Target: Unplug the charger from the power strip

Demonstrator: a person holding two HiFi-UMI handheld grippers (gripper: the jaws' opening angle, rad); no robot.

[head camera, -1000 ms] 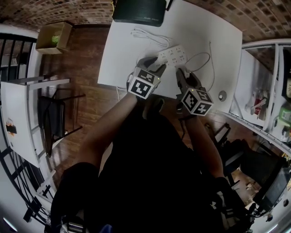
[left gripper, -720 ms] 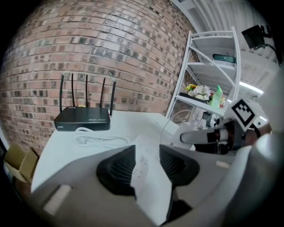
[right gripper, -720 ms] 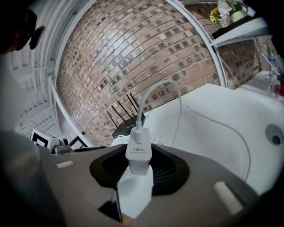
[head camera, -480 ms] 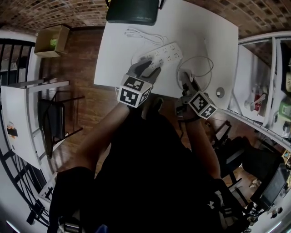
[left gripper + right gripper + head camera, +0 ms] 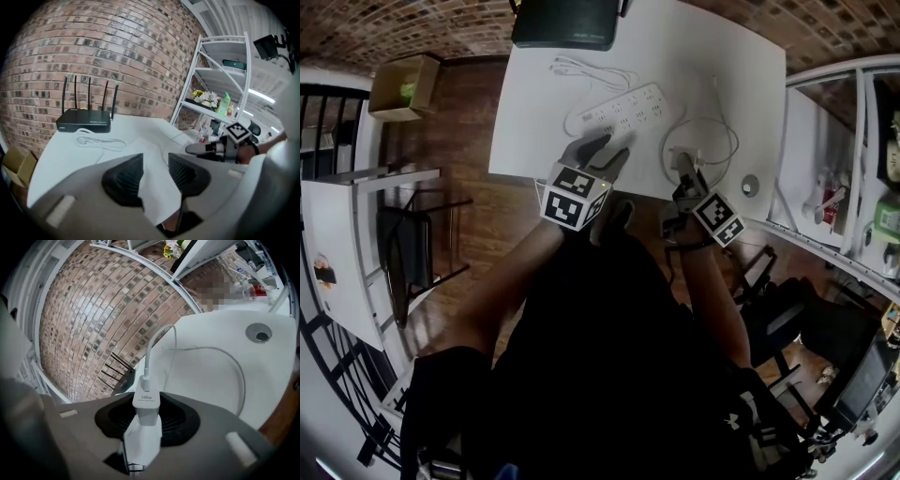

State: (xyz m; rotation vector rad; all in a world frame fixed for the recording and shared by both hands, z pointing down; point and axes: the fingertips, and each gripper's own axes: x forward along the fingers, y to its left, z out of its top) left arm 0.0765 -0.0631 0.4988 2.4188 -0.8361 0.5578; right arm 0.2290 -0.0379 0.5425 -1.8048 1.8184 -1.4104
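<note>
My right claw [image 5: 147,423] is clamped on the white charger [image 5: 146,404], one dark pad on each side of its body. The plug end sits down between the jaws and the top end faces away from me. A thin white cable [image 5: 206,348] rises from the top of the charger and loops across the white table [image 5: 741,75], passing near a round hole [image 5: 258,332] in the tabletop.

In the head view, the charger is out of the power strip [image 5: 628,106]. I am holding it apart from the strip and off to its right, near the table's front edge.

My left claw [image 5: 154,176] stands with its jaws apart and nothing gripped between them; only white surface shows in the gap. In the head view its tips sit just beside the near edge of the strip. I cannot tell whether they touch it.

A black router [image 5: 83,121] with upright antennas stands at the far side of the table, against a brick wall. A coiled white cord [image 5: 93,139] lies just in front of it. A cardboard box [image 5: 403,80] sits on the wooden floor, off to the left of the table.
</note>
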